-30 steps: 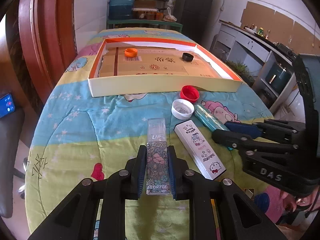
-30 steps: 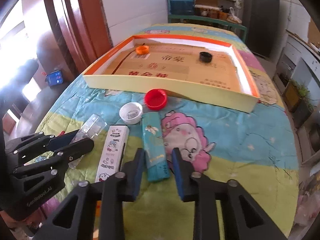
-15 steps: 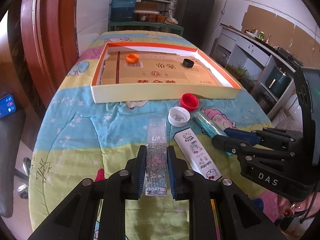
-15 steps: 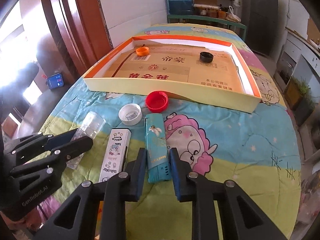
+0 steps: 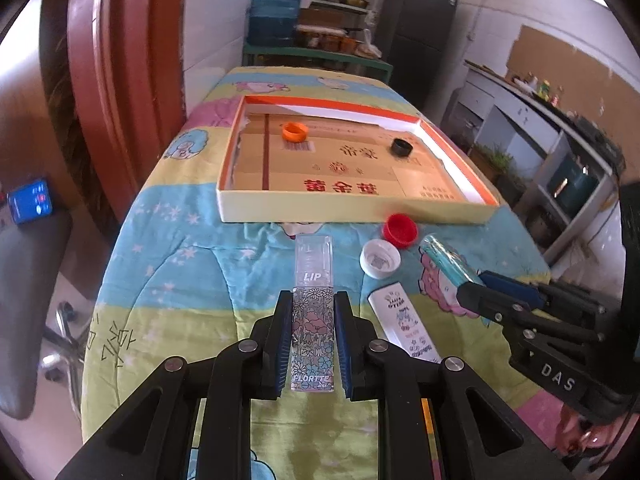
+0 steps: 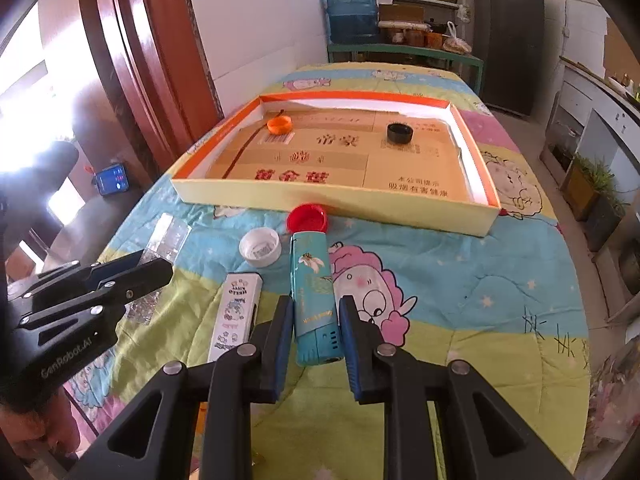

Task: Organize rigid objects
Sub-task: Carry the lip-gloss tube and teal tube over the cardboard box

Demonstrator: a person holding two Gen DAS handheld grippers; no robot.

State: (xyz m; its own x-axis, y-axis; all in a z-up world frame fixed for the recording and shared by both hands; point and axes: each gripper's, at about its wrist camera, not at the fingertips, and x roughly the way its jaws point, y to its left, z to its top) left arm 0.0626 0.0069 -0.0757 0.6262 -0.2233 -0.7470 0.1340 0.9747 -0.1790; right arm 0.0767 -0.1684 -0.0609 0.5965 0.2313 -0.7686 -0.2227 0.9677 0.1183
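Observation:
My left gripper [image 5: 313, 304] is shut on a clear floral lip-gloss box [image 5: 313, 276], which juts forward above the quilt. In the right wrist view the same left gripper [image 6: 148, 270] holds that clear box [image 6: 168, 238] at the left. My right gripper [image 6: 314, 312] is shut on a teal box [image 6: 312, 280] whose far end reaches a red cap [image 6: 307, 218]. Between the two lie a white cartoon box [image 6: 236, 312] and a white cap [image 6: 260, 247]. Beyond them a shallow orange-rimmed tray [image 6: 320, 200] holds an orange cap [image 6: 279, 125] and a black cap [image 6: 399, 133].
The table is covered with a cartoon quilt [image 5: 180, 280] and drops off at the left and right. A phone [image 5: 30, 200] lies on a chair to the left. A wooden door frame, a water jug and a shelf stand behind the table.
My left gripper has risen a little with the lip-gloss box in it. The right fingers have drawn in against the teal box's sides.

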